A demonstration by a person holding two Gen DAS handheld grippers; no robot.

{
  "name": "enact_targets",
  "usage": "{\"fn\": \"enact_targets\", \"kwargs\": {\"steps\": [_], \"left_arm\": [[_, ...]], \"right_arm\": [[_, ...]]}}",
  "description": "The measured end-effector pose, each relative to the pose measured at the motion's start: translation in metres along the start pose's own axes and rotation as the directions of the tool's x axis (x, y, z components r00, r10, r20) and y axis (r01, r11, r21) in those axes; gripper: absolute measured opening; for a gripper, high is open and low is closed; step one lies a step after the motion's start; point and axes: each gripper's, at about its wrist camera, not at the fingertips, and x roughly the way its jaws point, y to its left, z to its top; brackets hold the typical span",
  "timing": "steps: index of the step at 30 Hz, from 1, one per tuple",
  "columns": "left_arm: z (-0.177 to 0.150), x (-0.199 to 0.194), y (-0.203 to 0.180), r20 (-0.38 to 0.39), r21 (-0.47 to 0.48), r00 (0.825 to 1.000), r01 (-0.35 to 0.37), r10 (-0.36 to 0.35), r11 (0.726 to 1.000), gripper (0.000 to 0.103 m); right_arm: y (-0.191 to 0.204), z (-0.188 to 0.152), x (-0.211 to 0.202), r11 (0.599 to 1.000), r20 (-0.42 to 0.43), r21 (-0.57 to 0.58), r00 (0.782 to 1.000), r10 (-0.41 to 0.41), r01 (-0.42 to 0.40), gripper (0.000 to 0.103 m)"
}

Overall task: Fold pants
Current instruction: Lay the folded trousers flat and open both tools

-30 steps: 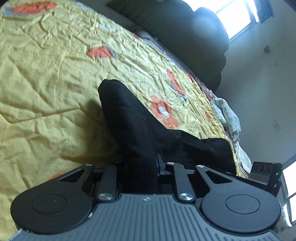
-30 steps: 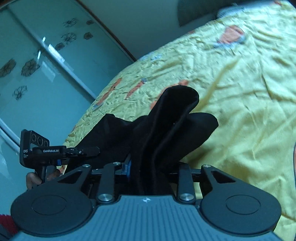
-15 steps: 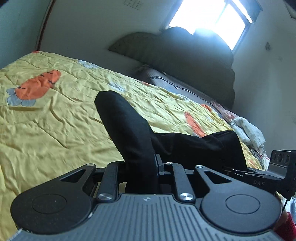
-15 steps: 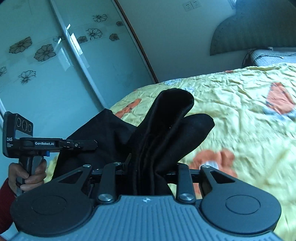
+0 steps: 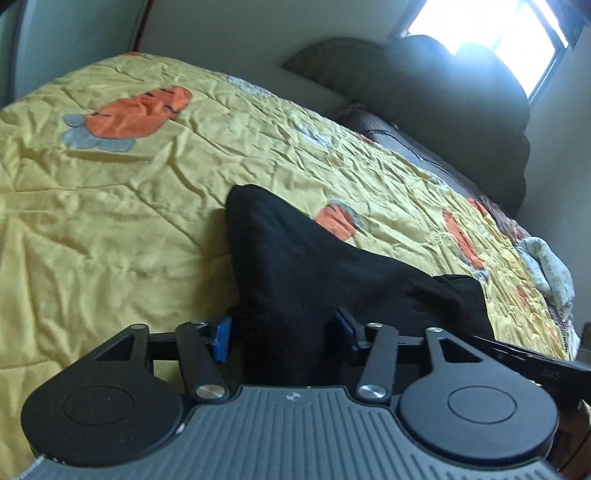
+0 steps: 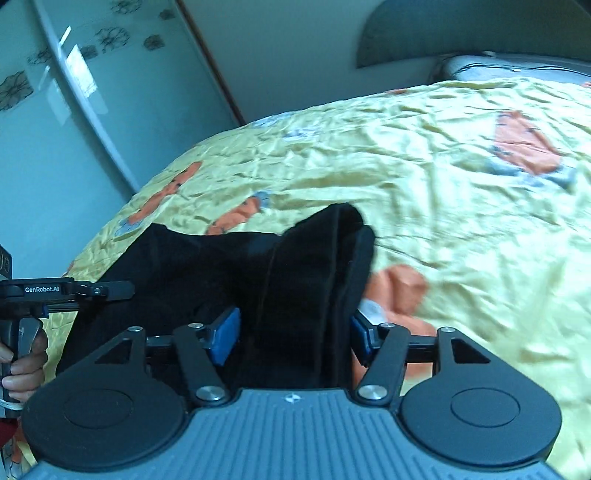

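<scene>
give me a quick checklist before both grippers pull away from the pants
1. Left gripper jaws apart: ok, blue pads spread either side of the cloth.
2. Right gripper jaws apart: ok, gap shows beside each pad.
3. Pants free of both grippers: cannot tell, cloth sits between the jaws in both views.
4. Pants resting on the bedspread: cannot tell, edges stand up in peaks.
5. Fold lying flat: not ok, layers bunch at the right gripper.
6. Grippers apart from each other: ok.

the pants (image 5: 317,273) lie on the bed (image 5: 110,206), reaching from the left gripper (image 5: 282,334) across to the right gripper (image 6: 293,332). the headboard (image 5: 436,85) stands at the bed's far edge, under the window (image 5: 491,33).
</scene>
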Motion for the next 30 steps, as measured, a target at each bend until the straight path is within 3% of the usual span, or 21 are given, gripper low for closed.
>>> {"fn": "enact_targets", "kwargs": {"steps": [4, 7, 9, 10, 12, 14, 18, 24, 26, 28, 29, 30], "left_arm": [[-0.015, -0.030, -0.006, 0.035, 0.006, 0.997, -0.076, 0.076, 0.997, 0.067], [-0.031, -0.045, -0.017, 0.074, 0.046, 0.988, -0.140, 0.136, 0.989, 0.076], [-0.036, -0.041, -0.023, 0.087, 0.110, 0.978, -0.201, 0.192, 0.973, 0.080], [-0.037, -0.037, -0.022, 0.080, 0.119, 0.974, -0.221, 0.213, 0.968, 0.081], [-0.037, -0.038, -0.017, 0.058, 0.071, 0.973, -0.227, 0.224, 0.971, 0.079], [-0.040, -0.051, -0.018, 0.070, 0.042, 0.973, -0.222, 0.218, 0.974, 0.078], [-0.057, -0.073, -0.040, 0.103, 0.093, 0.957, -0.280, 0.270, 0.956, 0.083], [-0.087, -0.097, -0.067, 0.077, 0.158, 0.970, -0.240, 0.231, 0.958, 0.090], [-0.095, -0.099, -0.072, 0.067, 0.179, 0.972, -0.233, 0.225, 0.956, 0.091], [-0.102, -0.098, -0.072, 0.067, 0.168, 0.970, -0.240, 0.232, 0.956, 0.091], [-0.104, -0.096, -0.072, 0.062, 0.163, 0.970, -0.242, 0.235, 0.956, 0.091], [-0.105, -0.094, -0.072, 0.048, 0.154, 0.970, -0.243, 0.238, 0.958, 0.091]], "right_arm": [[0.004, -0.020, -0.036, 0.993, 0.115, -0.006, 0.986, -0.119, 0.121, 0.064], [0.028, -0.037, -0.058, 0.984, 0.199, -0.113, 0.974, -0.110, 0.135, 0.065], [0.042, -0.047, -0.059, 0.971, 0.195, -0.194, 0.976, -0.102, 0.140, 0.070], [0.050, -0.050, -0.054, 0.957, 0.179, -0.230, 0.974, -0.139, 0.178, 0.070], [0.058, -0.051, -0.046, 0.929, 0.170, -0.254, 0.958, -0.233, 0.271, 0.070], [0.063, -0.052, -0.052, 0.932, 0.187, -0.220, 0.950, -0.250, 0.289, 0.070], [0.077, -0.063, -0.083, 0.970, 0.232, -0.136, 0.958, -0.168, 0.202, 0.082], [0.119, -0.076, -0.129, 0.987, 0.257, -0.131, 0.965, -0.051, 0.088, 0.086], [0.123, -0.077, -0.145, 0.998, 0.249, -0.037, 0.967, 0.060, -0.052, 0.098], [0.119, -0.079, -0.156, 0.969, 0.263, 0.069, 0.941, 0.212, -0.238, 0.103], [0.119, -0.080, -0.155, 0.960, 0.270, 0.079, 0.933, 0.239, -0.269, 0.103], [0.120, -0.081, -0.152, 0.969, 0.273, 0.054, 0.937, 0.218, -0.241, 0.103]]}}
